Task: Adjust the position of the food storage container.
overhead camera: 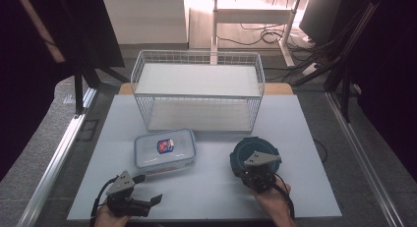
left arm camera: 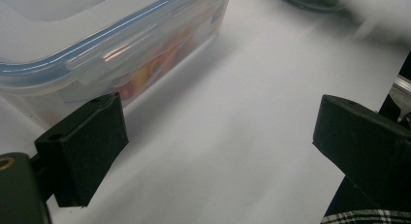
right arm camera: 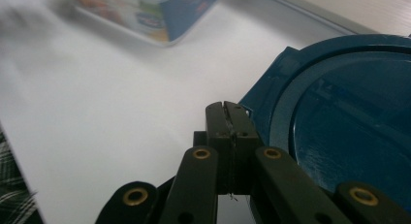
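Observation:
A clear lidded box (overhead camera: 165,148) with a blue seal and colourful contents lies left of centre on the white table (overhead camera: 211,187). My left gripper (overhead camera: 147,188) sits just in front of it, open, pointing right. In the left gripper view the box (left arm camera: 97,44) is at upper left, and the left gripper (left arm camera: 220,122) has wide jaws with bare table between them. A round dark teal container (overhead camera: 253,151) sits right of centre. My right gripper (overhead camera: 253,163) hangs over its near side. In the right gripper view the right gripper (right arm camera: 227,110) is shut on nothing, beside the teal lid (right arm camera: 349,117).
A white wire basket (overhead camera: 196,89) stands at the back centre of the table. Metal rails run along both table sides, and cables lie on the floor behind. Bare table surface stretches between the two containers and along the front edge.

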`<state>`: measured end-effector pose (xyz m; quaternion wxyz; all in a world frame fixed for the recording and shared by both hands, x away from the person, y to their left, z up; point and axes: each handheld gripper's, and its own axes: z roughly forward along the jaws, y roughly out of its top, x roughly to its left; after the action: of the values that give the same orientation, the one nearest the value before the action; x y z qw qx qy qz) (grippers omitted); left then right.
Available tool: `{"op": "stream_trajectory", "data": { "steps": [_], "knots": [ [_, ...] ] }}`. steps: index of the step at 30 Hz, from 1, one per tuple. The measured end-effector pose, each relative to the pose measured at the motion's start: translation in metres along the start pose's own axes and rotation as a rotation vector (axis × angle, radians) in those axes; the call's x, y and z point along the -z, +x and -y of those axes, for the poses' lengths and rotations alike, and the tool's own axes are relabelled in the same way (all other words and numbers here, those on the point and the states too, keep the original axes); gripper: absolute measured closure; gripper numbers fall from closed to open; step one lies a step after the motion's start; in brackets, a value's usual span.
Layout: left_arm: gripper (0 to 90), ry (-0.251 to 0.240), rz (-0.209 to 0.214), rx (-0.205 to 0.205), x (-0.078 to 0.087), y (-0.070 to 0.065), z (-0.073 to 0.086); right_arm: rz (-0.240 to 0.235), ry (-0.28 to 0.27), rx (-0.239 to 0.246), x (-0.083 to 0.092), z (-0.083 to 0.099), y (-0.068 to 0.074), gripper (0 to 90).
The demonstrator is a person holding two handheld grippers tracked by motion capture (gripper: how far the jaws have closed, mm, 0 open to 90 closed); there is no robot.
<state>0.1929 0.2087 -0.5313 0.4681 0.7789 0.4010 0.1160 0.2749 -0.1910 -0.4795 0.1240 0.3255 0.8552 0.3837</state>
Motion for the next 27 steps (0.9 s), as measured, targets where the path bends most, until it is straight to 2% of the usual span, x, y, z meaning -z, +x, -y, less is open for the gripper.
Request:
{"op": "stream_trajectory", "data": {
  "steps": [2, 5, 6, 10, 13, 14, 15, 16, 17, 20, 22, 25, 27],
  "knots": [
    [4.8, 0.0, -0.002, -0.003, 0.0, -0.001, 0.0, 0.004, -0.005, -0.014, 0.0, -0.001, -0.007, 89.6],
    [4.9, 0.0, 0.0, -0.006, -0.001, -0.001, -0.001, -0.044, 0.012, -0.076, 0.001, -0.004, -0.015, 89.4],
    [4.9, 0.0, 0.0, -0.006, -0.001, -0.001, -0.001, -0.044, 0.012, -0.076, 0.001, -0.004, -0.015, 89.4],
    [5.0, 0.0, 0.002, -0.008, -0.001, -0.001, -0.001, -0.014, -0.012, -0.038, -0.001, -0.026, -0.012, 89.3],
    [4.9, 0.001, 0.003, -0.013, -0.001, -0.001, -0.002, 0.014, 0.02, -0.023, -0.017, -0.04, -0.012, 89.3],
    [4.9, 0.001, 0.003, -0.013, -0.001, -0.001, -0.002, 0.014, 0.02, -0.023, -0.017, -0.04, -0.012, 89.3],
    [5.0, 0.001, 0.006, -0.012, -0.002, -0.001, -0.002, 0.038, 0.048, -0.004, -0.026, -0.043, -0.01, 89.3],
    [5.0, 0.001, 0.006, -0.012, -0.002, -0.001, -0.002, 0.038, 0.048, -0.004, -0.026, -0.043, -0.01, 89.3],
    [5.0, 0.001, 0.007, -0.012, -0.002, -0.001, -0.001, 0.088, 0.093, 0.028, -0.036, -0.043, -0.009, 89.4],
    [5.0, 0.002, 0.008, -0.012, -0.002, -0.001, -0.001, 0.07, 0.09, 0.017, -0.038, -0.041, -0.011, 89.5],
    [5.0, 0.008, 0.005, -0.016, -0.002, -0.002, -0.001, 0.082, 0.104, 0.043, -0.038, -0.042, -0.01, 89.6],
    [5.0, 0.008, 0.005, -0.017, -0.001, -0.003, -0.001, 0.081, 0.093, 0.02, -0.036, -0.04, -0.016, 89.7],
    [5.0, 0.007, 0.005, -0.018, 0.0, -0.003, 0.0, 0.105, 0.093, 0.018, -0.034, -0.039, -0.021, 89.7]
  ]
}}
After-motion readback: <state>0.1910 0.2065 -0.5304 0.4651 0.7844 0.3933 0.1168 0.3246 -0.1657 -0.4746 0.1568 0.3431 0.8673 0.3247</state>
